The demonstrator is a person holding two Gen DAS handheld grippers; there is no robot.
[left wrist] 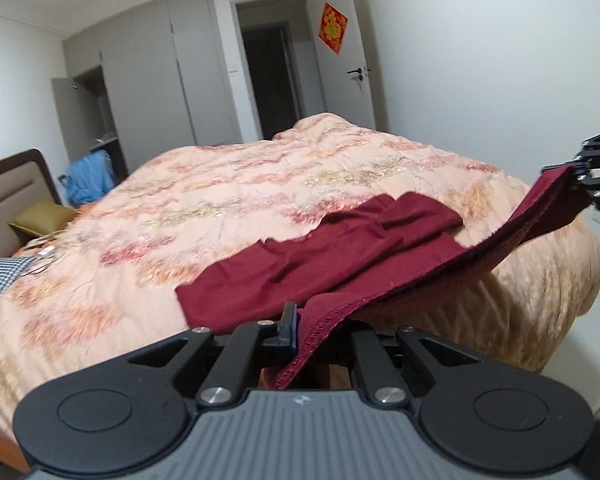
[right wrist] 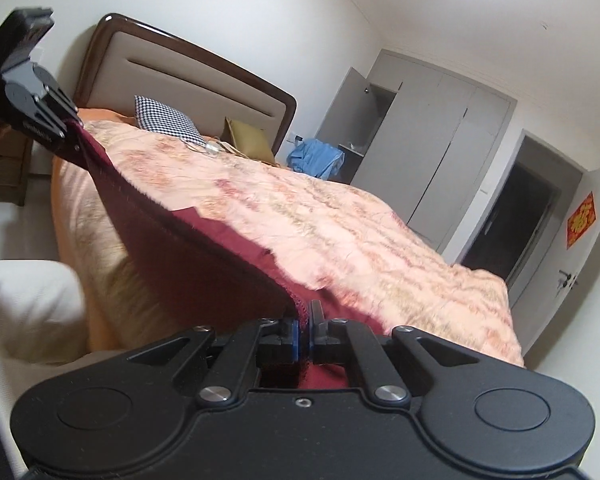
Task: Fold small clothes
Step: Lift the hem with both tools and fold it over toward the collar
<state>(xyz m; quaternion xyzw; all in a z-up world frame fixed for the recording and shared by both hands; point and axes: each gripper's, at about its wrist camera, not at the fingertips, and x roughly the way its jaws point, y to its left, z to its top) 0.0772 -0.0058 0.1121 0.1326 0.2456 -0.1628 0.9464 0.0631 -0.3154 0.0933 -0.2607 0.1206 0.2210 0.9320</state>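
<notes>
Two claws hold one hemmed edge of a dark red garment (left wrist: 300, 264) stretched taut between them above the near side of the bed (left wrist: 180, 208). The left claw (left wrist: 300, 332) is clenched on one end of that edge; the right claw (right wrist: 306, 328) is clenched on the other end. The rest of the garment lies creased on the peach quilted bedspread. Judged step: lifting the edge to start a fold. The next move calls for carrying both ends together across the cloth, keeping the edge straight and level. The fabric looks thin, soft and matte, with a stitched hem.
</notes>
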